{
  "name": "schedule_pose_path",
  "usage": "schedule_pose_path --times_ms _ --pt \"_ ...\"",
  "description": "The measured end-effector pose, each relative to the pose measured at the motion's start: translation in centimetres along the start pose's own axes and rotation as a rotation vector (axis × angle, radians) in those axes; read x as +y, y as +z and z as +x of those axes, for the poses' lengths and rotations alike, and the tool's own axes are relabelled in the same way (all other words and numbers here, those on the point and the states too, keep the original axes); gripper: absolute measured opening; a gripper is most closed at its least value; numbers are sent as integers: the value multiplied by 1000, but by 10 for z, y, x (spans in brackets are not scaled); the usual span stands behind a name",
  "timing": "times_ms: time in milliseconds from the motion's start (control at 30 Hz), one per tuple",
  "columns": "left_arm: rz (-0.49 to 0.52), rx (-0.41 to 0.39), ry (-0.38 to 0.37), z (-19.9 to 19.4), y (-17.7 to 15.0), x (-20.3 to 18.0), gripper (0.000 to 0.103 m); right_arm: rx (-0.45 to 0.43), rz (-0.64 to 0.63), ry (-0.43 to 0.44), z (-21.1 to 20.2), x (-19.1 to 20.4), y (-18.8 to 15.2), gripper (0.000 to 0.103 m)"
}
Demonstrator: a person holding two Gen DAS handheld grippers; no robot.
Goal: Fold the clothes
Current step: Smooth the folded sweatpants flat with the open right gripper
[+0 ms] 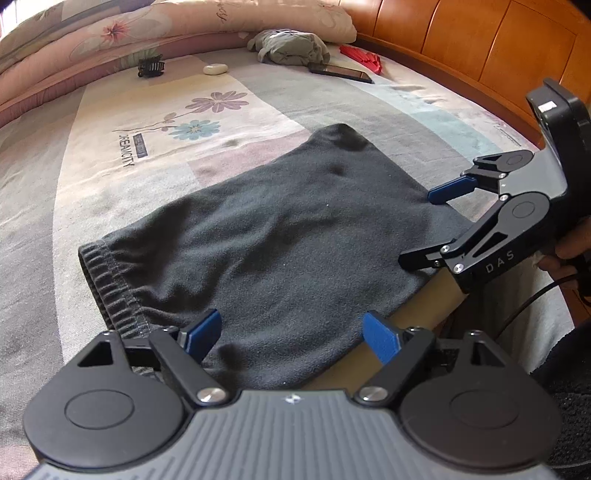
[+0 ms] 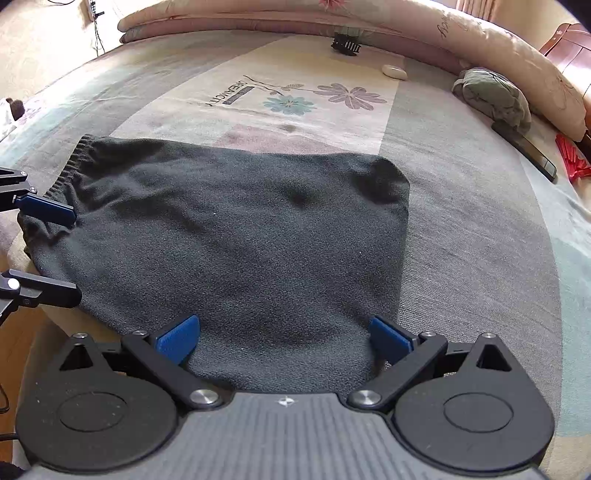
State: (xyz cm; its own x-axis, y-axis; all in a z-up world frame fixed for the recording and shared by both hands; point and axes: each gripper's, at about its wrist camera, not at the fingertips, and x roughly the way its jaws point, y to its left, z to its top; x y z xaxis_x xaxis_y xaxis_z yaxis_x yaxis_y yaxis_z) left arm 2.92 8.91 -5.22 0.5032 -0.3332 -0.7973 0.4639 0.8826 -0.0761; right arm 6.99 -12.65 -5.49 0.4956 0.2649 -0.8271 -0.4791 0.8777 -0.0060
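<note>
The dark garment (image 2: 236, 236) is laid folded at the bed's near edge, released by both spread grippers (image 1: 291, 332) (image 2: 284, 336).

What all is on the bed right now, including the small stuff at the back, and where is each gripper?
Dark grey fleece garment: one, charcoal, flat at the bed's near edge, elastic waistband on the left.
Patchwork flower-print bedsheet: one, grey, cream and pale blue, covers the bed.
Rolled floral quilt: one, pink, along the far side.
Bundled olive-green cloth: one, far right.
Black smartphone: one, beside the bundle.
Red pleated item: one, by the wooden headboard.
Black claw hair clip: one, far side.
White oval case: one, beside the clip.
Left gripper: black, blue pads, open over the garment.
Right gripper: the same, open.
</note>
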Motion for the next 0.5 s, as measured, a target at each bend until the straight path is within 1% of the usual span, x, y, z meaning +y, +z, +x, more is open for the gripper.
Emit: schedule_pose_path --times_ms 133,167,267,333,400,433,500 --pt "0 45 32 7 -8 5 84 -3 0 2 -3 -1 -3 101" --pt "-6 44 30 7 -11 8 84 -7 -2 9 -5 -2 -5 102" --pt "-26 17 27 -5 -9 9 84 -40 -3 50 -14 -9 -13 102" --pt "-19 -15 35 -12 -4 7 84 -86 5 93 -24 -13 -16 102" --pt "-10 -37 21 -14 2 5 84 -139 4 130 -34 -13 -14 102" --pt "-9 -38 18 -12 4 4 84 -160 -2 143 -38 -12 -13 102" --pt "-20 -18 22 -3 5 5 84 -168 -24 147 -39 -6 -12 103"
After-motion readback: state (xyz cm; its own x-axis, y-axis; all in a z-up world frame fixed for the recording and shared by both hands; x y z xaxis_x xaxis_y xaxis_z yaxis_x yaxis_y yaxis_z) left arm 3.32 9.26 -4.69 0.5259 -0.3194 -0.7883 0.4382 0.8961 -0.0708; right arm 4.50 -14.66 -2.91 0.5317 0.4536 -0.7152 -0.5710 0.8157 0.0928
